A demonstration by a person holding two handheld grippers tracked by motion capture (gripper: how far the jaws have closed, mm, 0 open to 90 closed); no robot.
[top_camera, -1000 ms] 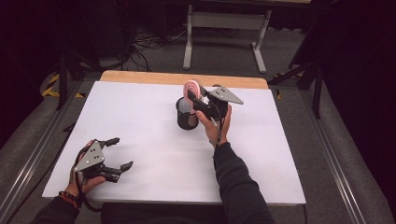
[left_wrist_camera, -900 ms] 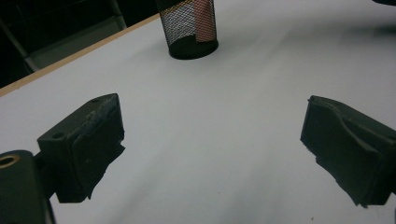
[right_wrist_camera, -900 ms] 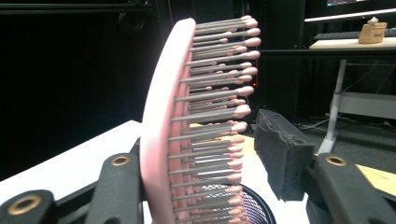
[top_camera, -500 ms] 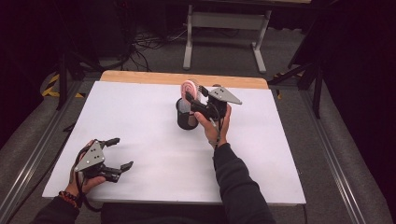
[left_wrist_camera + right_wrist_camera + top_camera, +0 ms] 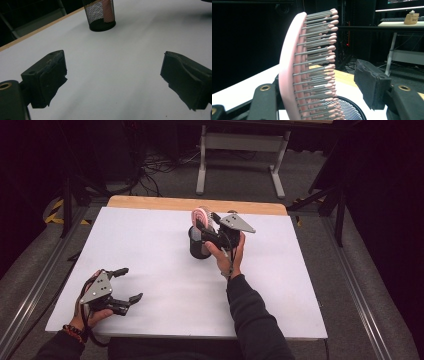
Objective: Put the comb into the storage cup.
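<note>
A pink hairbrush [image 5: 201, 215] stands handle-down in a black mesh cup [image 5: 199, 245] at the table's far middle. My right gripper [image 5: 206, 222] is at the brush head, and its jaws have just been opening. In the right gripper view the brush [image 5: 294, 70] stands between the jaws, bristles facing the right pad [image 5: 372, 85] with a gap to it; the mesh cup [image 5: 352, 107] lies below. My left gripper [image 5: 130, 284] rests open and empty near the front left edge. Its view looks across the table at the cup [image 5: 101, 15], with the left gripper [image 5: 112, 82] wide apart.
The white table top [image 5: 150, 250] has a wooden strip [image 5: 150, 202] along its far edge. A metal stand [image 5: 240, 145] and cables lie on the floor beyond the table.
The right gripper's jaws stand a little wider around the brush head than before. Both hands have kept their places.
</note>
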